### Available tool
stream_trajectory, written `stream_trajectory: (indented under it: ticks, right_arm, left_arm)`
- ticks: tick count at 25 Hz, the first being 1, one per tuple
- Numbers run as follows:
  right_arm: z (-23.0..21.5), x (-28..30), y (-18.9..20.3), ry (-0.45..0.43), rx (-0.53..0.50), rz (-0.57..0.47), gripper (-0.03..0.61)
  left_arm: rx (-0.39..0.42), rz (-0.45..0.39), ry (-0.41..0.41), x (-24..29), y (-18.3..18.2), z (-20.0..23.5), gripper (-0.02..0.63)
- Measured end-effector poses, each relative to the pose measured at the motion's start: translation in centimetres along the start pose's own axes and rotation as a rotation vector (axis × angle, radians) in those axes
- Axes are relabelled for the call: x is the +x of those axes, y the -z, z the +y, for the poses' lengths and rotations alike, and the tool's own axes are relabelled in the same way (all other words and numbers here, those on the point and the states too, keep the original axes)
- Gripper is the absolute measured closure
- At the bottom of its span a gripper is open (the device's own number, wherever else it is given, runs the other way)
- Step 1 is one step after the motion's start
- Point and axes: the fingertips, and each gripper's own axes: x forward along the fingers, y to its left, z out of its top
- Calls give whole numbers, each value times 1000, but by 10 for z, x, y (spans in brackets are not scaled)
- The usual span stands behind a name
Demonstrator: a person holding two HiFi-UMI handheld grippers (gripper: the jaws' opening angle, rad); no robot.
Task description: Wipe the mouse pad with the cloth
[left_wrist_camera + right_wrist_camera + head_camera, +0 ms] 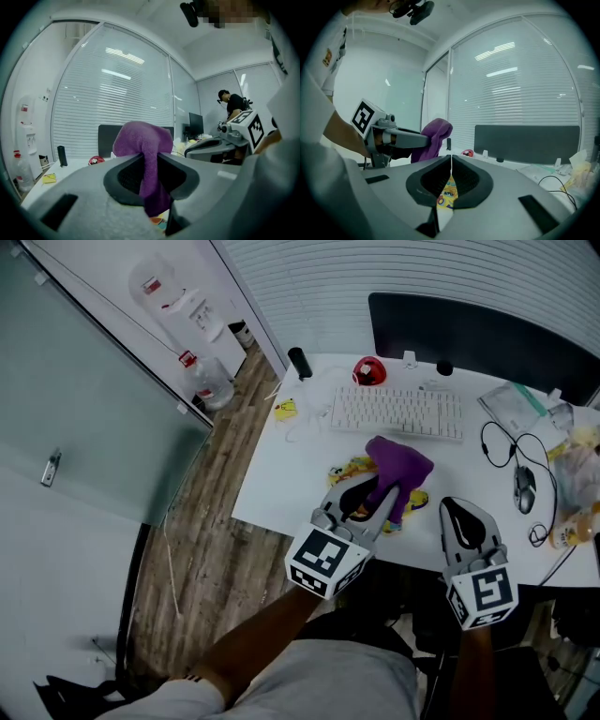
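A purple cloth (400, 465) hangs bunched from my left gripper (379, 493), which is shut on it above the front of the white desk (281, 493). In the left gripper view the cloth (146, 140) runs down between the closed jaws of the left gripper (151, 161). Under the cloth lies a colourful yellow mouse pad (349, 471), mostly hidden. My right gripper (457, 506) hovers to the right at the desk's front edge, shut with nothing in it. In the right gripper view its tips (451, 161) meet, with the mouse pad (449, 192) showing below them.
A white keyboard (398, 412) lies behind the pad, with a red object (368, 371) and a black cylinder (299, 363) farther back. A wired mouse (524, 488), bags and a bottle (570, 529) crowd the right side. A dark monitor (478, 334) stands at the back.
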Motion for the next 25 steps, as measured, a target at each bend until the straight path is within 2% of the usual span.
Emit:
stream_trajectory:
  ticks: [14,25]
  right_arm:
    - [-8,58,65,52,-31,234,566]
    - [-11,81,119,39,-41,427,566]
  left_arm:
    - [61,280,161,43,61,26,532]
    - [192,547,305,69,118,22,532]
